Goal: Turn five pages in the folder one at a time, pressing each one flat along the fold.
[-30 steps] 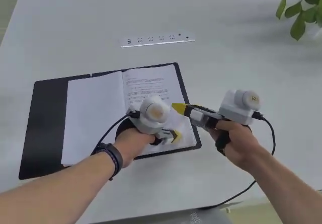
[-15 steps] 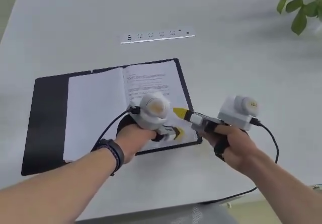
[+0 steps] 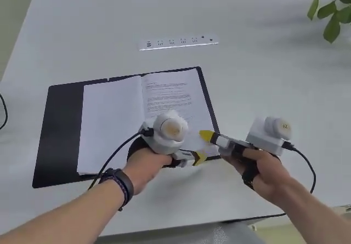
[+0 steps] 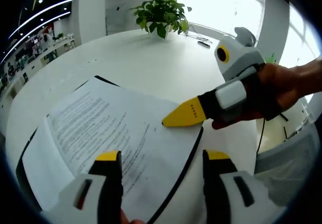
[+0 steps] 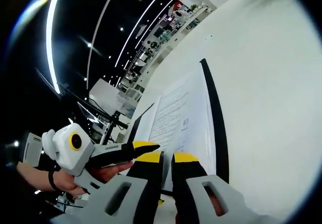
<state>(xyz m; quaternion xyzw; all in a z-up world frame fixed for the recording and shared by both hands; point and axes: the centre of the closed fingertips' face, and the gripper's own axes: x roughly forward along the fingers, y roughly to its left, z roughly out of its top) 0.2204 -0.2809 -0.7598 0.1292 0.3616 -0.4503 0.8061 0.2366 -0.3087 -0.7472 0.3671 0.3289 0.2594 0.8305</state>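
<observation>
White tabletop (image 3: 274,63) runs under everything in your head view. Toward 9 o'clock the folder (image 3: 57,123) lies open with its black cover flat. It has a blank sheet (image 3: 109,123) left of the fold and a printed page (image 3: 175,98) right of it. A power strip (image 3: 178,42) sits at 12 o'clock from the folder, well apart. Your left gripper (image 3: 193,157) is over the printed page's 5 o'clock corner. Its own view shows the jaws spread wide with nothing between them, one yellow tip above the paper and the other past the folder's edge. Your right gripper (image 3: 207,136) points in from 3 o'clock, its tip at the page's right edge. Its jaws are pinched together, and you cannot tell whether any paper is caught in them. A leafy plant (image 3: 329,8) stands at 2 o'clock on the table's far side.
</observation>
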